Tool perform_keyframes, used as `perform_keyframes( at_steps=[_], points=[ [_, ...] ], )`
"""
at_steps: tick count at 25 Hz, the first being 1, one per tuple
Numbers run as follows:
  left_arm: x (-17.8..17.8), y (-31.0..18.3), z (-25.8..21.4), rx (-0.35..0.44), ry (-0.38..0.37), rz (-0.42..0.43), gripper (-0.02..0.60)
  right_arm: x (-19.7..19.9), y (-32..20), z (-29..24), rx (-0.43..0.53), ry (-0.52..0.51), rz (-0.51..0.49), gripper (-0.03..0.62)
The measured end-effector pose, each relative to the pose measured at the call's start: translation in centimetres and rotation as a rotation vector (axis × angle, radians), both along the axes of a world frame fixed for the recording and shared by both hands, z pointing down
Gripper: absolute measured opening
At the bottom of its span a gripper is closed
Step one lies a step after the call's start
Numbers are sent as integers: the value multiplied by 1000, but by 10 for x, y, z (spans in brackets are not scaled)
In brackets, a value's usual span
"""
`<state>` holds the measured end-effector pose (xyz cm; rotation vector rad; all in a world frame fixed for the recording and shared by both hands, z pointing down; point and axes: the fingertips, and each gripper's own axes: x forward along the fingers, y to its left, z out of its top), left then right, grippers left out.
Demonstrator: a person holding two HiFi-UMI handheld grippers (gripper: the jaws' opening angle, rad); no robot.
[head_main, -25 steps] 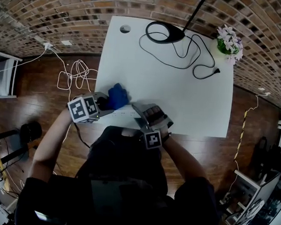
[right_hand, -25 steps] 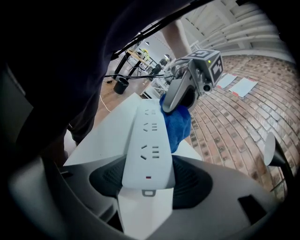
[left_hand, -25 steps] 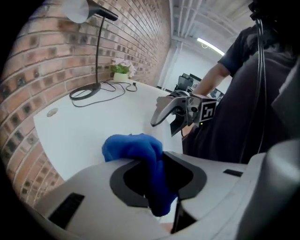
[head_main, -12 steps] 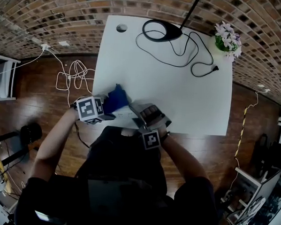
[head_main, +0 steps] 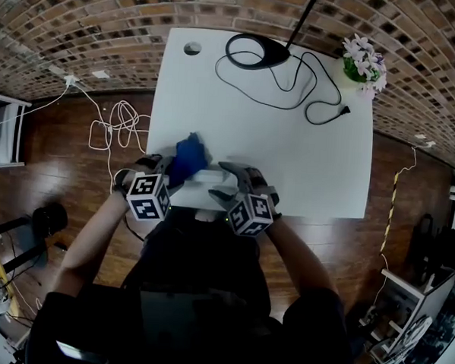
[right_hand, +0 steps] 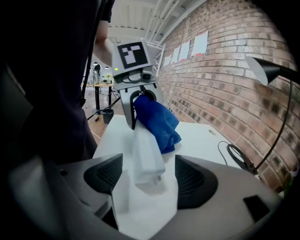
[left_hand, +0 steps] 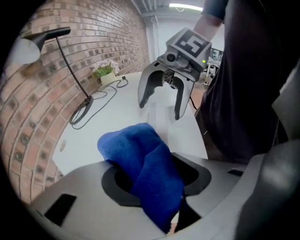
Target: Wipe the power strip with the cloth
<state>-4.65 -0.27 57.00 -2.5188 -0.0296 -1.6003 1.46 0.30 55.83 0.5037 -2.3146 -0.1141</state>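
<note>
The white power strip (head_main: 210,176) lies along the near edge of the white table (head_main: 289,158). A blue cloth (head_main: 189,156) is bunched over the strip's left end. My left gripper (head_main: 173,173) is shut on the cloth (left_hand: 150,164); its jaws have just been closing with the cloth between them. My right gripper (head_main: 226,183) stands open; its jaws have just been opening. The strip's right end (right_hand: 146,154) lies between its pads (right_hand: 105,173), with a gap on each side. Across the strip, the left gripper (right_hand: 139,117) holds the cloth (right_hand: 157,119).
At the table's far side are a black lamp base (head_main: 257,51) with its loose cable (head_main: 323,106) and a small flower pot (head_main: 363,66). White cables (head_main: 116,122) lie on the wooden floor to the left. The table's near edge is right under both grippers.
The right gripper has rolled and its jaws have spread wide around the strip's end. The left gripper has rolled and dropped lower with the cloth.
</note>
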Motion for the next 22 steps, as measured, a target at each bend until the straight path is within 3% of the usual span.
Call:
perform_keyframes(
  at_steps=[3, 5, 6, 7, 13, 16, 20, 22],
  points=[
    [4, 2, 2, 61, 3, 11, 187, -8, -9, 12, -50, 11, -17, 364],
    [5, 1, 0, 90, 14, -16, 203, -11, -4, 22, -69, 41, -65, 297],
    [4, -1, -2, 99, 26, -41, 210, -12, -1, 24, -64, 47, -80, 212],
    [3, -2, -5, 105, 43, -70, 220, -11, 0, 25, -55, 45, -83, 193],
    [-4, 0, -28, 126, 145, -179, 216, -12, 1, 26, -21, 19, -56, 184],
    [-8, 1, -34, 57, 192, -269, 58, -13, 1, 26, -24, 2, -47, 179],
    [-13, -7, -41, -119, 266, -476, 38, -13, 1, 26, -33, -9, -44, 175],
    [-20, -10, -44, -169, 282, -553, 35, -13, 1, 26, -36, -14, -46, 173]
  ],
)
